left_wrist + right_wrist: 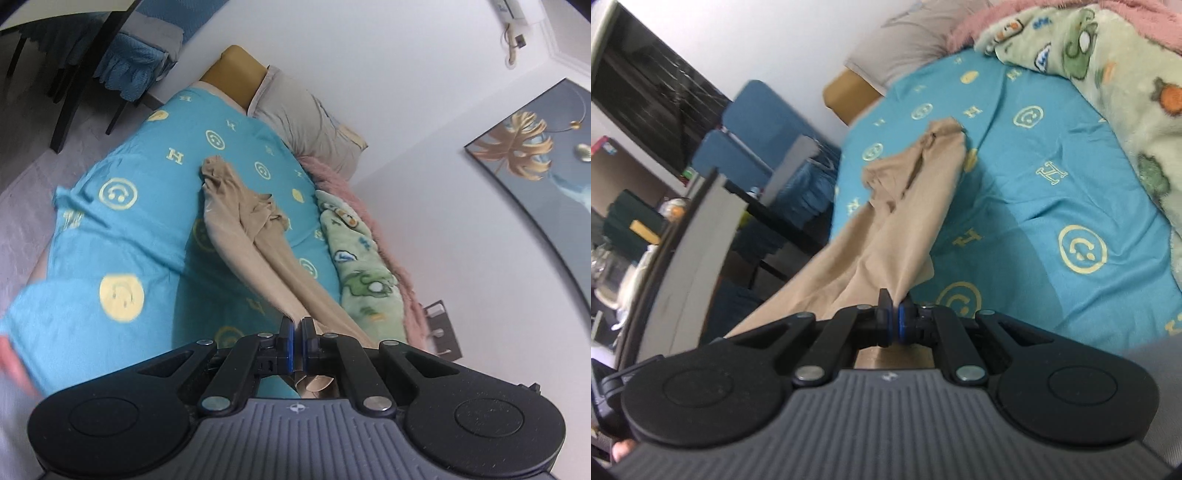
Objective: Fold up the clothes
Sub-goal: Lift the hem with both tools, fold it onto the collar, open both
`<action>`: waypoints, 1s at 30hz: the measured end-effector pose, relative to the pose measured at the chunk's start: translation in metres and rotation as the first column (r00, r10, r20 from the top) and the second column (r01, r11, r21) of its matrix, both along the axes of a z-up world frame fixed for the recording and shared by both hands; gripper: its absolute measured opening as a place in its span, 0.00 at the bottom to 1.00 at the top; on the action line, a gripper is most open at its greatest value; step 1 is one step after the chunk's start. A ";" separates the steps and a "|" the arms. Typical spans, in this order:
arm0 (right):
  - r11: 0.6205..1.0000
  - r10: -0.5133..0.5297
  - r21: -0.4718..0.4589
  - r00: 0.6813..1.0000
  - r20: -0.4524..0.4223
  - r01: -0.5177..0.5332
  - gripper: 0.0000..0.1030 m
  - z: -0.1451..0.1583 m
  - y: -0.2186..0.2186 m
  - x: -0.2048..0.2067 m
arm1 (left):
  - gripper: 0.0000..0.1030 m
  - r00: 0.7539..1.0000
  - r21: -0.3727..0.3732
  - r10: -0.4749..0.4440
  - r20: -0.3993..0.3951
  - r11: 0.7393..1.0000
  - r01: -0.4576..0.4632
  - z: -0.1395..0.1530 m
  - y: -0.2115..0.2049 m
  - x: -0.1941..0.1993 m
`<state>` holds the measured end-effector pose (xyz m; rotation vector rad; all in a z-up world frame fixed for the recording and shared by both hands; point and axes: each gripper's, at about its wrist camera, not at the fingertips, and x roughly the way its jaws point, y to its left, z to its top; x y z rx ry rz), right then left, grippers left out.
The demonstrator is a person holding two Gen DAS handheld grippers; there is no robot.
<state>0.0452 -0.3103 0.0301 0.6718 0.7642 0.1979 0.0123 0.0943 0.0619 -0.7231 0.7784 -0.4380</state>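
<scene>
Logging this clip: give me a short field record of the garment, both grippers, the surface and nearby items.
garment: beige sheer tights, stretched from the grippers toward the far end of the bed
left gripper: shut on one end of the tights
right gripper: shut on the tights' fabric
surface: turquoise bedsheet with yellow smiley faces
beside garment: green cartoon-print fleece blanket along the wall side, apart from the tights
head of bed: grey pillow
fold state: not yet folded; the far end lies bunched

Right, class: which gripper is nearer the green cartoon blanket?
Left. The left gripper, shut on the beige garment, sits just beside the green blanket; the right gripper, also gripping it, has a stretch of blue sheet between.
</scene>
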 end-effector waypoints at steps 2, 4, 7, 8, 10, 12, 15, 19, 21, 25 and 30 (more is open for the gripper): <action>1.000 0.009 -0.004 1.000 0.009 -0.009 0.06 -0.003 -0.001 -0.024 | 0.04 1.000 -0.025 0.006 -0.013 1.000 -0.006 -0.007 0.002 -0.029; 1.000 0.013 -0.009 1.000 0.002 -0.013 0.06 -0.011 -0.001 -0.048 | 0.04 0.999 -0.049 0.011 -0.034 0.999 -0.013 -0.018 0.004 -0.055; 1.000 0.016 -0.006 1.000 -0.010 -0.016 0.06 -0.020 -0.002 -0.074 | 0.04 0.999 -0.033 0.012 -0.043 0.999 -0.013 -0.026 0.002 -0.077; 1.000 0.015 0.000 1.000 -0.008 -0.015 0.06 -0.022 -0.002 -0.078 | 0.04 0.999 -0.022 0.010 -0.040 1.000 -0.011 -0.027 0.001 -0.078; 1.000 0.003 0.002 1.000 0.005 -0.003 0.06 -0.019 -0.003 -0.076 | 0.04 0.999 0.000 0.015 -0.035 1.000 -0.015 -0.025 -0.003 -0.072; 1.000 -0.011 0.003 1.000 0.021 0.011 0.06 -0.016 -0.005 -0.066 | 0.04 0.998 0.037 0.057 -0.035 0.998 -0.056 -0.017 -0.009 -0.046; 1.000 -0.024 -0.003 0.999 0.028 0.024 0.06 -0.009 -0.007 -0.032 | 0.04 0.992 0.092 0.118 -0.032 0.989 -0.115 -0.006 -0.017 -0.005; 0.997 -0.044 -0.060 0.998 0.033 0.046 0.06 -0.004 -0.003 0.026 | 0.04 0.989 0.209 0.149 0.023 0.966 -0.150 0.006 -0.050 0.064; 0.993 -0.053 -0.107 0.998 0.034 0.056 0.06 -0.008 -0.001 0.058 | 0.04 0.988 0.265 0.144 0.057 0.952 -0.154 0.004 -0.067 0.094; 0.988 -0.064 -0.137 0.998 0.020 0.066 0.07 -0.027 -0.011 0.124 | 0.04 0.985 0.353 0.132 0.109 0.921 -0.162 -0.011 -0.093 0.153; 0.981 -0.038 -0.188 0.999 0.039 0.044 0.07 -0.067 -0.011 0.186 | 0.04 0.982 0.472 0.107 0.153 0.865 -0.168 -0.058 -0.114 0.210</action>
